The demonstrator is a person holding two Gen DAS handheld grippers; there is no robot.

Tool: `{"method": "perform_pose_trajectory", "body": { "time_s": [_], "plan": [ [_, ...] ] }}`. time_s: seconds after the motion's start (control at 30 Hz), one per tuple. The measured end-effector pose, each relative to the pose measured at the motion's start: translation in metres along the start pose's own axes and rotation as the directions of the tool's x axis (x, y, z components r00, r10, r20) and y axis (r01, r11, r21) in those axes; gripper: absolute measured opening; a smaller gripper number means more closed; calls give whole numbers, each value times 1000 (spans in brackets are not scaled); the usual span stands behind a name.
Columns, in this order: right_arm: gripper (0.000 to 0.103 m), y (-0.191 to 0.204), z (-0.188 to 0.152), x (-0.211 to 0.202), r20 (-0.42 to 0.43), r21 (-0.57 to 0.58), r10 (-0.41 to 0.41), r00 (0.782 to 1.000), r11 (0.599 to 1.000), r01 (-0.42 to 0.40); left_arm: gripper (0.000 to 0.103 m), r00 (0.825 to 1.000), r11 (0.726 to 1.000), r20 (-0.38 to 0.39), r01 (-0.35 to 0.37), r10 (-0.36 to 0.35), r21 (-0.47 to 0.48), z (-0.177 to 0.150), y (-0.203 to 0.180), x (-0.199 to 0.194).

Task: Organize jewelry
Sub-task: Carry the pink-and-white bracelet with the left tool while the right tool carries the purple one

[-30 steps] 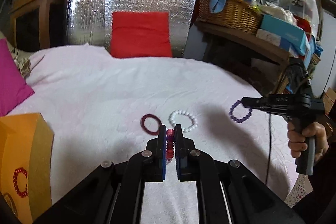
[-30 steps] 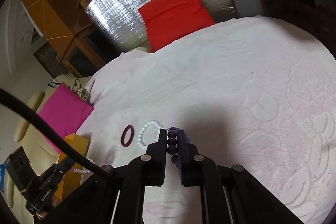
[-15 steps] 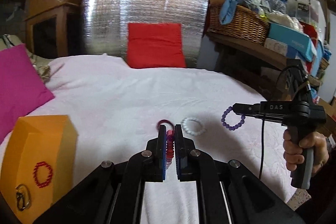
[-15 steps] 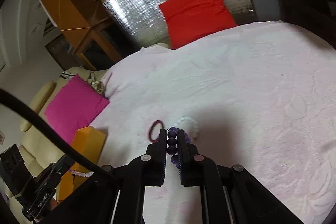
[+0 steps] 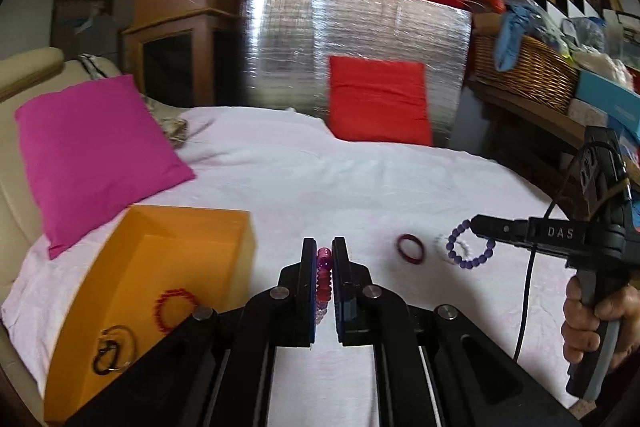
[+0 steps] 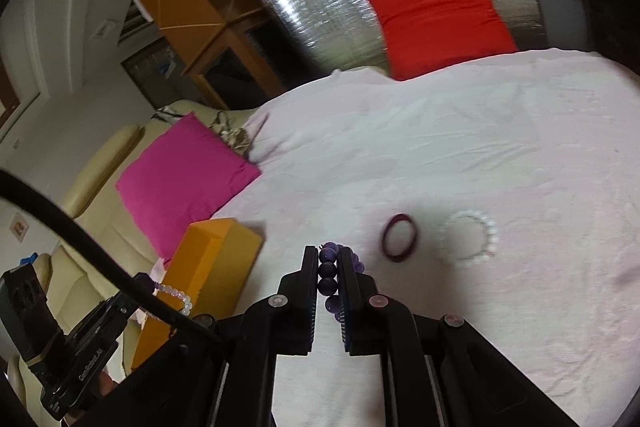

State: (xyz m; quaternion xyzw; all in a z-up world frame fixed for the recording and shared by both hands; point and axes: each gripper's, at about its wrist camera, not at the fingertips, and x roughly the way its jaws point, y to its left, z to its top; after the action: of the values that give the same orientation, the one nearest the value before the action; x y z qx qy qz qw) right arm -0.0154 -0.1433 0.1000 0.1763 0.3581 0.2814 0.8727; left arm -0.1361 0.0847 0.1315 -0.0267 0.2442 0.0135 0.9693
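Right now the pink bracelet [image 5: 323, 273] is pinched between the pressed-together left tongs [image 5: 323, 259], held in the air just to the right of the orange box [image 5: 172, 269], which sits at about eight o'clock in the left view. A red bead bracelet [image 5: 173, 309] and a dark clasp piece [image 5: 110, 353] already lie inside that box. The right tongs [image 6: 328, 269] are clamped on the purple bracelet [image 6: 330, 273], which dangles at three o'clock in the left view. On the pale bed cover [image 5: 360, 179], a dark red bangle [image 5: 410, 248] and a white bead bracelet [image 6: 468, 235] lie side by side, untouched, near the purple one.

Judging by this, both held bracelets are bound for the box. Each is gripped by only a few beads, so a swing could let one slip onto the cover. Both tools heading for the same box could collide, or the trailing cable [image 5: 524, 291] could snag.

The right tool reads "DAS"; a white label on the left tool is too blurred to read with confidence.
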Motion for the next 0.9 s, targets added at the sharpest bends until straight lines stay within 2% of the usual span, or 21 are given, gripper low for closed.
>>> {"method": "perform_pose_trajectory", "body": {
  "time_s": [0.33,0.6,0.77,0.9],
  "plan": [
    [10,57,-13,33,-43,-61,94,995,993,-97,8,992,990,4,-126,126,-56,-7,41,-13],
    [10,100,-29,52,-80,-114,163,983,979,-171,8,970,962,-12,-243,244,-128,-19,90,-33],
    [10,131,-42,62,-114,-145,213,970,963,-229,8,952,935,-39,-305,303,-182,-29,135,-56],
    [10,162,-57,66,-149,-171,281,948,937,-305,8,942,918,-98,-334,320,-214,-49,165,-70]
  ]
}}
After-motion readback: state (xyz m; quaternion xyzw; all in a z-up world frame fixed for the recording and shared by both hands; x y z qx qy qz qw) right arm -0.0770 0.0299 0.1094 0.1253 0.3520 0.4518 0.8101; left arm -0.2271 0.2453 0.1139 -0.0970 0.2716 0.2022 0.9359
